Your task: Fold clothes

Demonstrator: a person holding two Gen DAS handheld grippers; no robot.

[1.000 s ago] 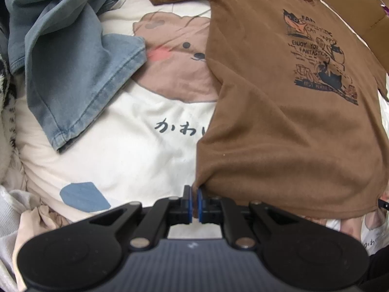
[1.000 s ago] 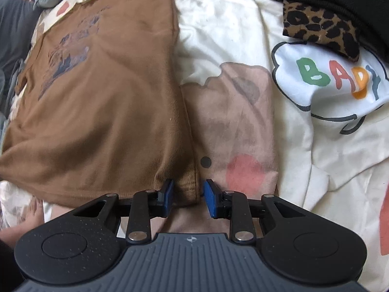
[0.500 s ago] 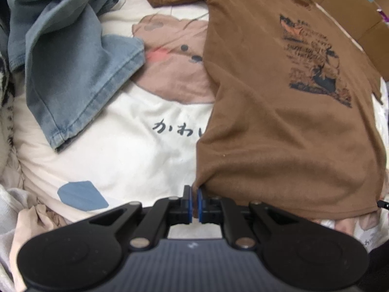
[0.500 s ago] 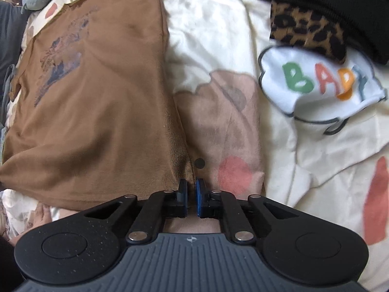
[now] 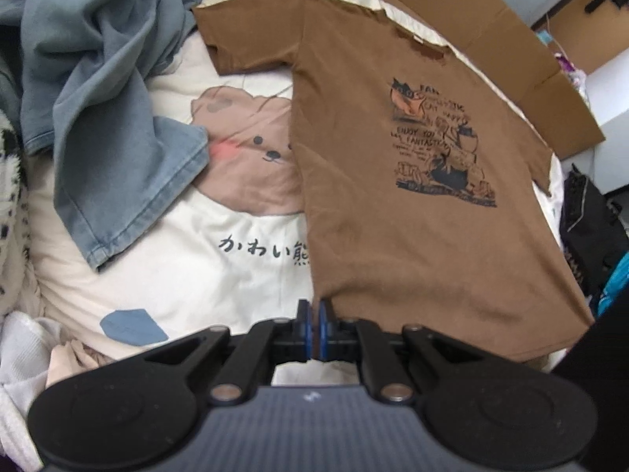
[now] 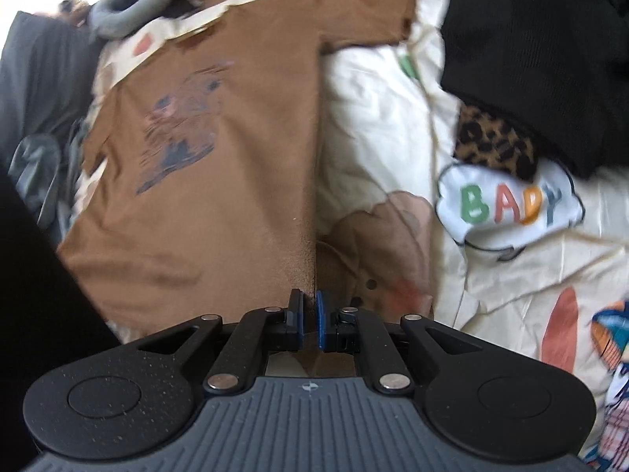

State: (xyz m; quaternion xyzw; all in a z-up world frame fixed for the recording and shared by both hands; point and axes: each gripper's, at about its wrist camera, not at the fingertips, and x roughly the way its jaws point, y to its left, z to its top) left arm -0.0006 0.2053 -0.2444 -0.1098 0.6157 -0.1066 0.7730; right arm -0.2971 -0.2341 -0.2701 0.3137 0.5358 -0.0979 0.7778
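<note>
Your left gripper (image 5: pixel 313 316) and right gripper (image 6: pixel 309 312) each pinch a hem corner of the brown T-shirt (image 5: pixel 412 204); its length runs away from them, collar farthest, right-view print blurred.

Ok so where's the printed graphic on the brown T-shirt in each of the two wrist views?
Left wrist: the graphic sits right of centre, upper half, sharp enough to show dark lettering.
Right wrist: the graphic sits left of centre, upper half, blurred.
Shared landmark: the brown T-shirt itself, whose two hem corners are pinched by the left gripper and the right gripper.
</note>
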